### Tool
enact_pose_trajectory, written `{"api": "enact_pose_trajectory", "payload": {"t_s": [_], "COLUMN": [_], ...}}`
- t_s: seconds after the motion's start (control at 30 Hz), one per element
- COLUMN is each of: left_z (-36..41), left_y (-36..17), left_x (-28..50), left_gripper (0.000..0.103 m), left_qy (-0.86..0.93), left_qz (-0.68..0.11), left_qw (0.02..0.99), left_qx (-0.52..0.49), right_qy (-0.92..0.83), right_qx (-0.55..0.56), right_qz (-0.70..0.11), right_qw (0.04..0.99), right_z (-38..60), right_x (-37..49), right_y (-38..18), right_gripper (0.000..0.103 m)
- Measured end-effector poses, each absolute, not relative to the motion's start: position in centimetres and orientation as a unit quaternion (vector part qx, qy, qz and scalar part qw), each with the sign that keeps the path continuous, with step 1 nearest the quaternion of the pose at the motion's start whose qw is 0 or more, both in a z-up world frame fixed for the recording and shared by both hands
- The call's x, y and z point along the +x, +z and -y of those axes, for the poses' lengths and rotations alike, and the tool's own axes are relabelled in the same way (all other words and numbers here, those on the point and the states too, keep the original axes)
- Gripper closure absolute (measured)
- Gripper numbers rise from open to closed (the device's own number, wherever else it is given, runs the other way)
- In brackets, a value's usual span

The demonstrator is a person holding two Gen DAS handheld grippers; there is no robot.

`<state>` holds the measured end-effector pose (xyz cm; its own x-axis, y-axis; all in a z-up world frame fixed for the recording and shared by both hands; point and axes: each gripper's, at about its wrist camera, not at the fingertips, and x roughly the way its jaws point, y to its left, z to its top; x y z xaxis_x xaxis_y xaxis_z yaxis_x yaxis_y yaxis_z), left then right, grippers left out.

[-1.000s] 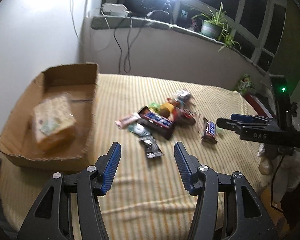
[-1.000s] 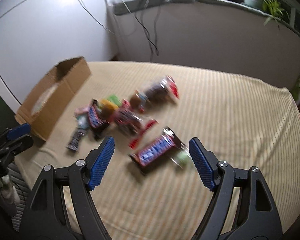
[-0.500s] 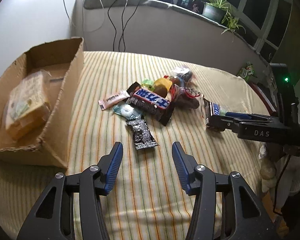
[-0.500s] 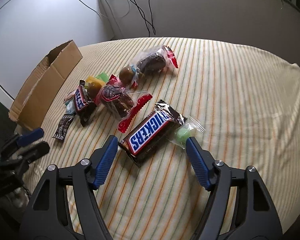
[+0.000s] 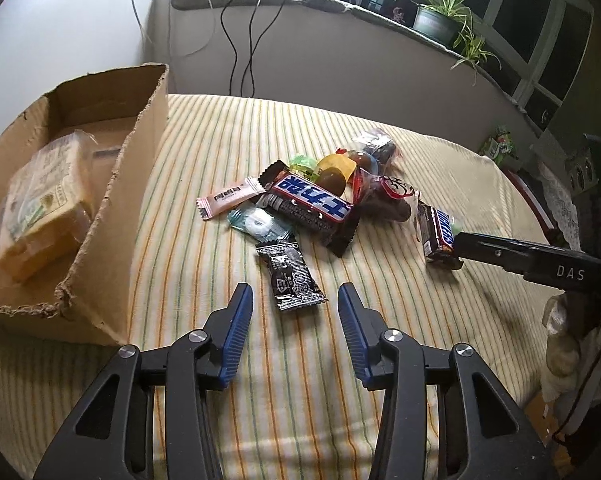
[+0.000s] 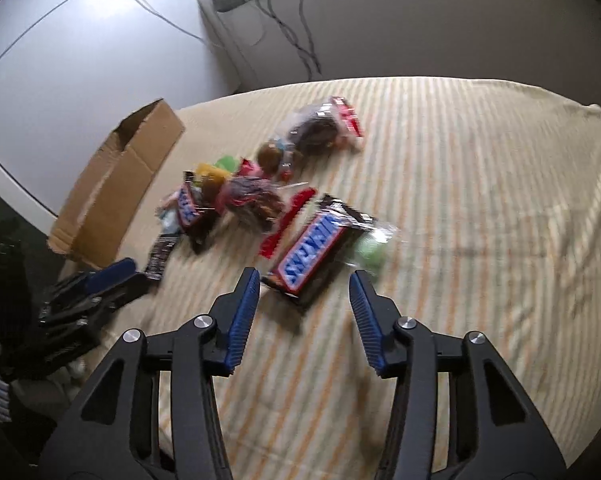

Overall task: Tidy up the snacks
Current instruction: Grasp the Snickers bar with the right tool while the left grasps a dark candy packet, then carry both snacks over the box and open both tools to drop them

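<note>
A pile of snacks lies on the striped tablecloth (image 5: 300, 380). My left gripper (image 5: 295, 318) is open, just short of a small black packet (image 5: 292, 276). Behind it lie a Snickers bar (image 5: 314, 202), a pink wafer packet (image 5: 230, 197) and a clear mint packet (image 5: 258, 222). My right gripper (image 6: 304, 300) is open, its fingertips on either side of the near end of a second Snickers bar (image 6: 316, 248), apart from it. This bar (image 5: 438, 232) and the right gripper's finger (image 5: 532, 262) show in the left wrist view. A cardboard box (image 5: 112, 200) at left holds a yellow cracker pack (image 5: 40, 212).
Chocolate balls, a green sweet (image 6: 370, 252) and red-trimmed bags (image 6: 324, 130) lie at the back of the pile. A wall with hanging cables (image 5: 240, 48) and a sill with potted plants (image 5: 436, 20) stand behind the table. The table edge is near on the right.
Both grippers have moved forward and lower toward the snacks. The right gripper's fingers have narrowed a little around the Snickers bar's end. The right wrist view is blurred by motion.
</note>
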<state>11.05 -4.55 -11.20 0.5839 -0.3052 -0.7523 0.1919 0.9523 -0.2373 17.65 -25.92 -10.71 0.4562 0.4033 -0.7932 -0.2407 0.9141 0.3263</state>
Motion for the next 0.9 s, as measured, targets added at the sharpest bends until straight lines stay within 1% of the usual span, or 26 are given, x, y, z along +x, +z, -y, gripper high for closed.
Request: {"api": "enact_pose_trajectory", "payload": {"t_s": [0.23,0.5,0.57,0.6,0.63,0.7,0.77,0.9], "left_z": [4.9,5.7,5.8,5.7,5.7,5.5,5.3,5.4], "left_y": [-11.8,-12.0,-12.0,-12.0,-12.1,-12.1,-12.1,-12.0], "left_x": [12.0,12.9,12.8,12.7,12.7,12.8,12.7,12.5], "left_gripper": [0.060,0.060,0.062,0.067,0.073,0.078,0.078,0.079], "left_qy": [-0.138,-0.127,-0.125,-0.123,-0.120,-0.118,-0.120,-0.121], "left_qz": [-0.442,-0.440,-0.438,-0.438,-0.437,-0.437,-0.436,-0.433], "left_qw": [0.884,0.888,0.889,0.890,0.891,0.891,0.891,0.892], "left_qx": [-0.068,-0.044,-0.036,-0.033,-0.031,-0.031,-0.033,-0.034], "right_qy": [0.161,0.140,0.139,0.137,0.133,0.134,0.134,0.134], "right_qx": [0.058,0.015,-0.003,-0.009,-0.016,-0.015,-0.010,-0.001], "right_qz": [-0.501,-0.498,-0.496,-0.496,-0.494,-0.494,-0.494,-0.493], "right_qw": [0.848,0.856,0.857,0.858,0.859,0.859,0.859,0.860], "right_z": [23.8,22.2,21.8,21.6,21.5,21.6,22.0,22.7], "right_x": [20.0,21.8,21.7,21.7,21.7,21.6,21.5,21.0], "right_y": [-12.2,-12.4,-12.5,-12.5,-12.5,-12.5,-12.4,-12.3], "right_gripper": [0.054,0.054,0.054,0.056,0.060,0.064,0.071,0.073]}}
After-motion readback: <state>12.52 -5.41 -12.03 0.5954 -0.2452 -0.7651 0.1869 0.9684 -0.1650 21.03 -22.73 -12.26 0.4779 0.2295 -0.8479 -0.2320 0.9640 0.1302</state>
